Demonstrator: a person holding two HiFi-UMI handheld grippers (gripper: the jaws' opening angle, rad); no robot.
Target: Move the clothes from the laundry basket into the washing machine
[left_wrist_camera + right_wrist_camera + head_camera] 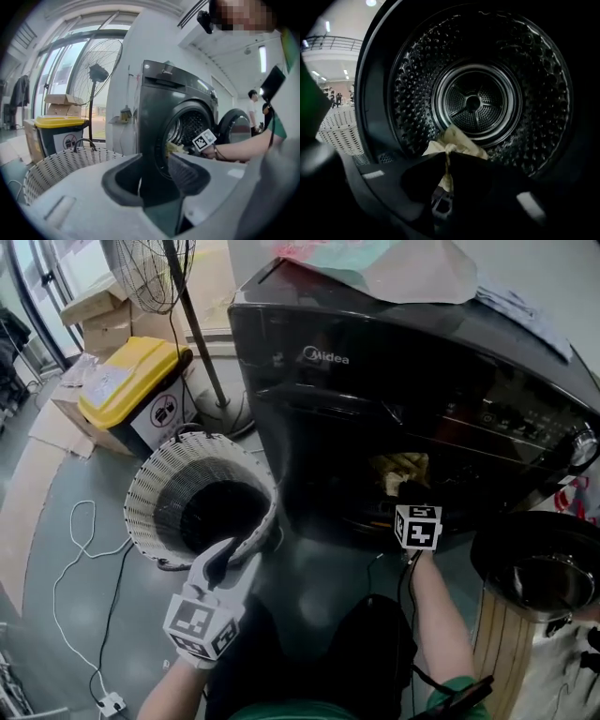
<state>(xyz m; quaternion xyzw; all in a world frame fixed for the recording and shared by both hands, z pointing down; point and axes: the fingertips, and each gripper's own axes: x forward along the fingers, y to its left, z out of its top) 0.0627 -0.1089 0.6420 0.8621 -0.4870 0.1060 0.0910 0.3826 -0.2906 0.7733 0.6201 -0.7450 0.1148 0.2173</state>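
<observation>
The black front-loading washing machine (375,381) stands with its door (544,568) swung open to the right. My right gripper (446,157) reaches into the drum (478,101), shut on a pale yellow cloth (457,143) that bunches out past its tips. From the head view that cloth (401,468) shows in the opening, just beyond the right gripper (405,491). The white woven laundry basket (150,479) sits left of the machine; its inside looks dark with no clothes showing. My left gripper (225,559) hovers at the basket's near rim, open with nothing between its fingers (187,173).
A yellow-lidded bin (141,381), cardboard boxes (94,306) and a standing fan's pole (202,343) are behind the basket. A white cable (75,540) trails over the grey floor at left. Cloth and paper (394,268) lie on the machine's top. A person (253,101) stands far off.
</observation>
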